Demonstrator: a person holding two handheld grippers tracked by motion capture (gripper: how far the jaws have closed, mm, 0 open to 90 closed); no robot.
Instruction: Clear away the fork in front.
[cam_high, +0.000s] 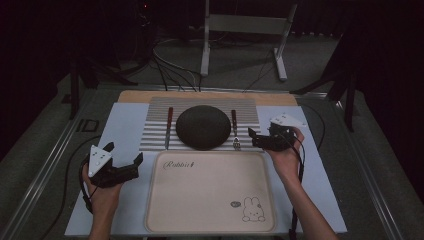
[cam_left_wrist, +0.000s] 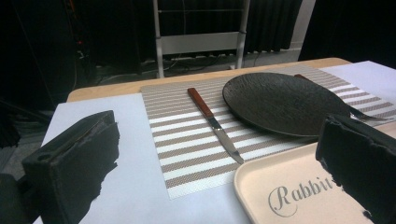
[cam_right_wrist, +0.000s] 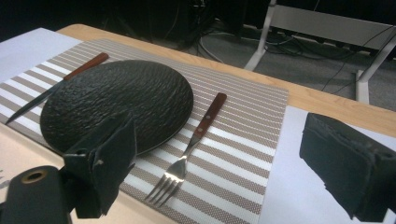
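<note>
Fork (cam_right_wrist: 187, 156) with a brown wooden handle lies flat on the striped placemat (cam_right_wrist: 243, 154), just to the right of the dark round plate (cam_right_wrist: 116, 105), its tines pointing toward the person and its handle pointing away. In the high view the fork (cam_high: 234, 130) sits beside the plate (cam_high: 203, 126), with the tines close to the top edge of the beige tray (cam_high: 210, 192).

The right gripper (cam_high: 265, 137) is held low over the table just right of the fork's tines, with its jaws apart and nothing between them. In the right gripper view the fork lies in the gap between the two black jaws, nearer the left one, and neither jaw touches it.

A knife (cam_left_wrist: 215, 123) with a matching brown handle lies on the placemat (cam_left_wrist: 187, 144) on the plate's other side, blade toward the person. The left gripper (cam_high: 122, 160) hovers over the pale sheet (cam_high: 120, 130) near the tray's upper left corner, its jaws wide apart and empty. In the left gripper view the tray (cam_left_wrist: 261, 186) shows the printed word "Rabbit", and the plate (cam_left_wrist: 280, 100) lies beyond it.
</note>
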